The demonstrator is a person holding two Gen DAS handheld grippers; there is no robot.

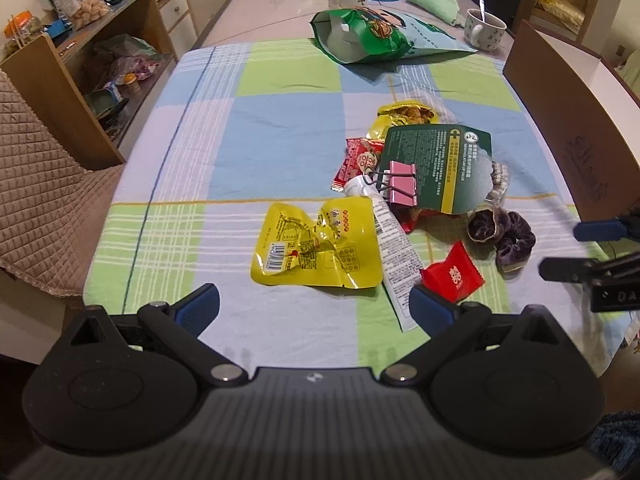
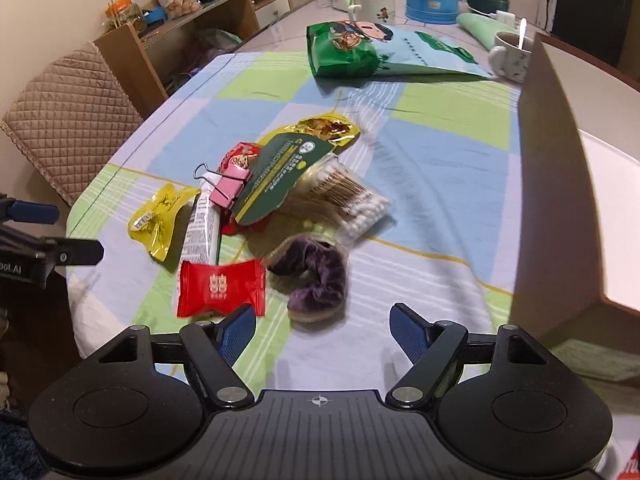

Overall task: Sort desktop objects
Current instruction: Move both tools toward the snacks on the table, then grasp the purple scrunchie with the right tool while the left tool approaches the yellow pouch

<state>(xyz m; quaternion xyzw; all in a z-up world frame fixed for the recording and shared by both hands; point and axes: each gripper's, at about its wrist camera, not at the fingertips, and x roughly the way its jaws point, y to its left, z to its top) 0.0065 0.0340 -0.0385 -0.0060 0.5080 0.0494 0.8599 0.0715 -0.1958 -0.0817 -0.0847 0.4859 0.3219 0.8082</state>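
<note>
Both tools are held open and empty. The purple scrunchie (image 2: 310, 276) is found just right of the red candy (image 2: 220, 288), straight ahead of the right tool (image 2: 324, 332); the left tool (image 1: 314, 306) is further off.

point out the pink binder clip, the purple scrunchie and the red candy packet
pink binder clip (image 1: 402, 187): left wrist view, on its pink body.
purple scrunchie (image 2: 316, 276): right wrist view, on the velvet folds at its middle.
red candy packet (image 2: 219, 287): right wrist view, on the wrapper's centre by the white print.
</note>
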